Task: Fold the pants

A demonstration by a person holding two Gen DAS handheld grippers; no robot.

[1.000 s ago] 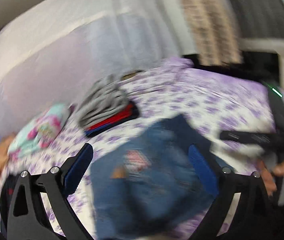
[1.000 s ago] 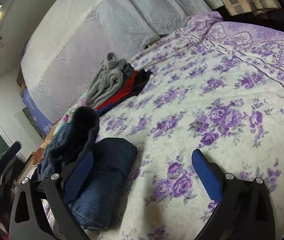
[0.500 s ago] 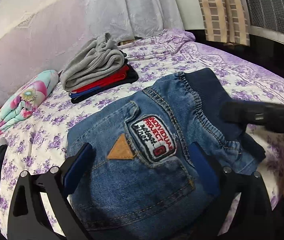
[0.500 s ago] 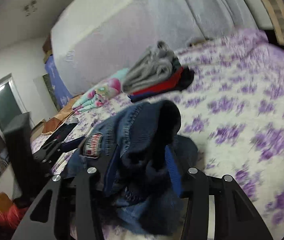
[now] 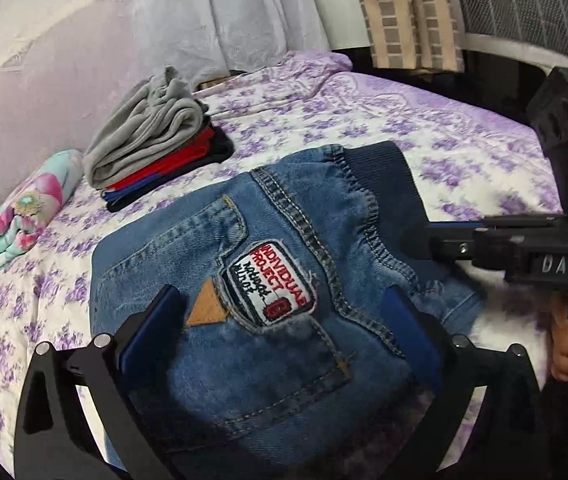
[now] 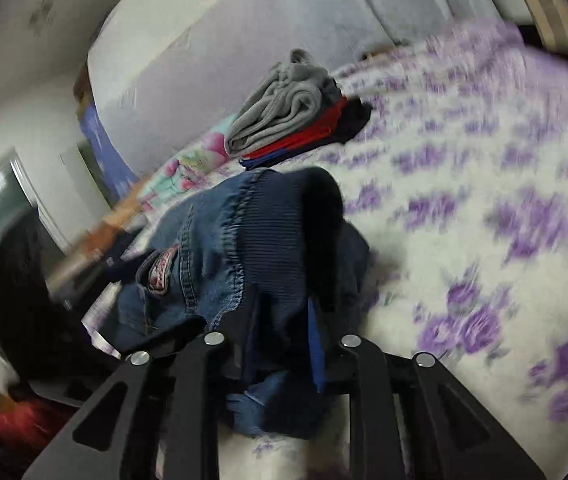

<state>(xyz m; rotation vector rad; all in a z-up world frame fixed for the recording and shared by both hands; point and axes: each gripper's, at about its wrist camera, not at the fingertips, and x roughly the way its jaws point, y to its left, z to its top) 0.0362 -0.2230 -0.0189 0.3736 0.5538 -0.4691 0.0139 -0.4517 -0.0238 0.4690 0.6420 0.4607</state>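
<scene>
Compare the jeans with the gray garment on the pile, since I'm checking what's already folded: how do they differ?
The jeans are blue denim with a sewn patch; the gray garment is plain and soft. The jeans lie alone near the camera, their waistband pinched in the right tool; the gray garment tops a stack of folded clothes, untouched. Both rest on the flowered bedspread.
</scene>
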